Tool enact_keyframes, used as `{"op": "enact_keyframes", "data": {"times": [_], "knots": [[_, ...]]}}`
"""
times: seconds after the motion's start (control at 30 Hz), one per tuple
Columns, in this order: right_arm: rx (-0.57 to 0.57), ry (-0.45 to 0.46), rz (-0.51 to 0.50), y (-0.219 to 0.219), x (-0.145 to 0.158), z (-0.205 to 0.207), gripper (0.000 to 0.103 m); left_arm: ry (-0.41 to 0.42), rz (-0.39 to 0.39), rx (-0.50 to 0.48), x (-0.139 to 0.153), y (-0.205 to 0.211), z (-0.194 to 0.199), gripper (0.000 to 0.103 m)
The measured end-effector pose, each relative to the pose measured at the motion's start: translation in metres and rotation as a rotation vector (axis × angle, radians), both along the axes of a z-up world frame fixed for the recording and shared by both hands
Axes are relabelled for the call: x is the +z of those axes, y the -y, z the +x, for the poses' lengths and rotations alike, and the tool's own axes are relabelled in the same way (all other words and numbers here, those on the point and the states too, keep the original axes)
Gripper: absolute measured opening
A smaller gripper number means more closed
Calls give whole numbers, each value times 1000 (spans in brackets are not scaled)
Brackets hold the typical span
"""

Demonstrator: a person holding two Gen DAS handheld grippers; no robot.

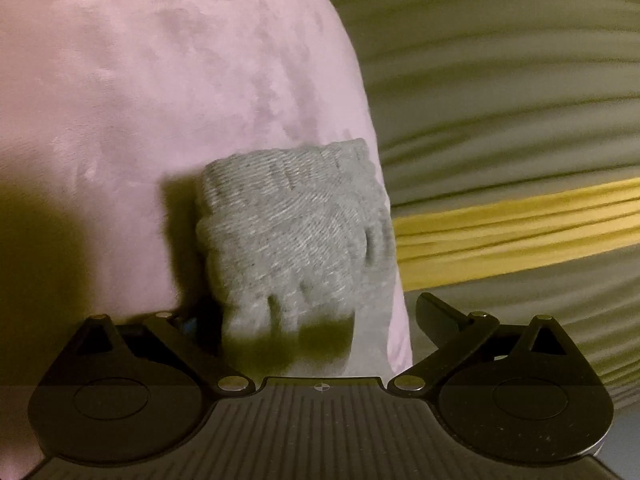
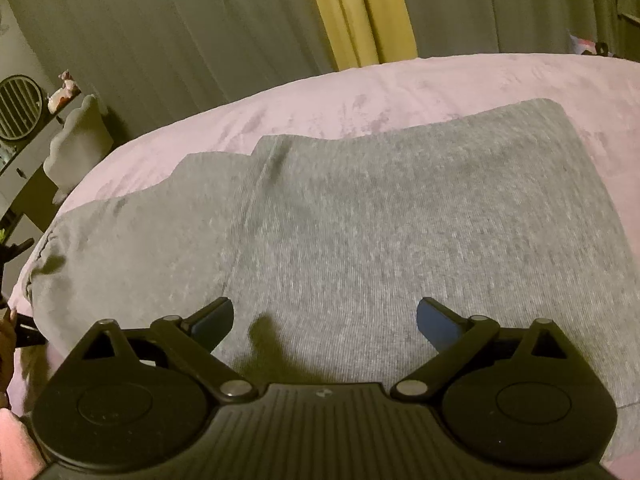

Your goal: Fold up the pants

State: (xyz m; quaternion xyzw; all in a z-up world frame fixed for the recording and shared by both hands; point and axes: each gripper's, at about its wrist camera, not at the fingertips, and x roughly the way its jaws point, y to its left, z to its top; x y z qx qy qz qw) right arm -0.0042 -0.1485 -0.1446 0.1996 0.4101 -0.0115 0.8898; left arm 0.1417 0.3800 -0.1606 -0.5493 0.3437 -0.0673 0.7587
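The grey pants point(image 2: 360, 216) lie folded flat on the pink bed cover point(image 2: 400, 80), one layer stepped back at the left. My right gripper point(image 2: 326, 320) hovers over their near part, jaws wide open, nothing between the blue pads. In the left wrist view a bunched, ribbed grey end of the pants point(image 1: 296, 232) lies on the pink cover point(image 1: 160, 100) near its right edge. My left gripper point(image 1: 312, 316) stands open around the near side of this fabric, and its pads do not press it. The cloth partly hides its left finger.
Grey-green curtains point(image 2: 200, 40) with a yellow strip point(image 2: 360, 12) hang behind the bed. At the left of the right wrist view stand a round vented appliance point(image 2: 18, 106) and a white object point(image 2: 76, 136). A hand point(image 2: 6, 344) shows at that left edge.
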Motion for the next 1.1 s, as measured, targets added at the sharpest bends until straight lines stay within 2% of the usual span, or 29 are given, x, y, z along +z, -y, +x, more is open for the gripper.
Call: {"op": "enact_keyframes", "data": {"times": [0.1,0.2,0.27,0.3,0.33,0.37,0.4,0.43,0.47,0.53,0.6,0.63,0.67,0.7,0.77,0.9,1.1], "knots": [[-1,2,6,2,0,0,98,5,44,-26,2,3,6,102],[1,0,3,1,0,0,98,47,82,-41,7,8,6,100],[-2,-1,3,2,0,-1,98,53,94,-41,8,9,6,82],[-3,-2,3,3,0,-1,98,72,79,-45,7,8,5,76],[-7,-2,3,4,0,-2,98,91,59,-50,5,6,3,63],[-9,-2,6,4,0,-2,98,109,36,-54,3,5,3,57],[-9,-2,8,4,0,-2,98,120,19,-55,1,4,3,57],[-11,-2,7,4,0,-2,98,109,18,-54,0,4,5,61],[-11,-2,6,4,0,-2,98,86,35,-52,-2,5,8,72],[-10,-6,1,4,-1,-1,98,46,66,-52,-6,8,11,73],[-7,-8,-4,3,0,0,98,59,74,-55,-4,9,12,72],[-6,-8,-3,4,0,0,98,69,73,-58,-3,9,10,66],[-7,-7,0,4,1,0,98,68,72,-58,-3,8,9,51],[-11,-7,2,5,1,-1,98,63,64,-56,-5,7,11,46],[-23,-8,5,7,2,-2,98,71,47,-40,-9,4,7,41],[-61,-9,20,16,6,-7,98,85,98,-33,3,8,4,36],[-142,5,62,41,13,-19,98,212,233,-62,53,29,-17,33]]}}
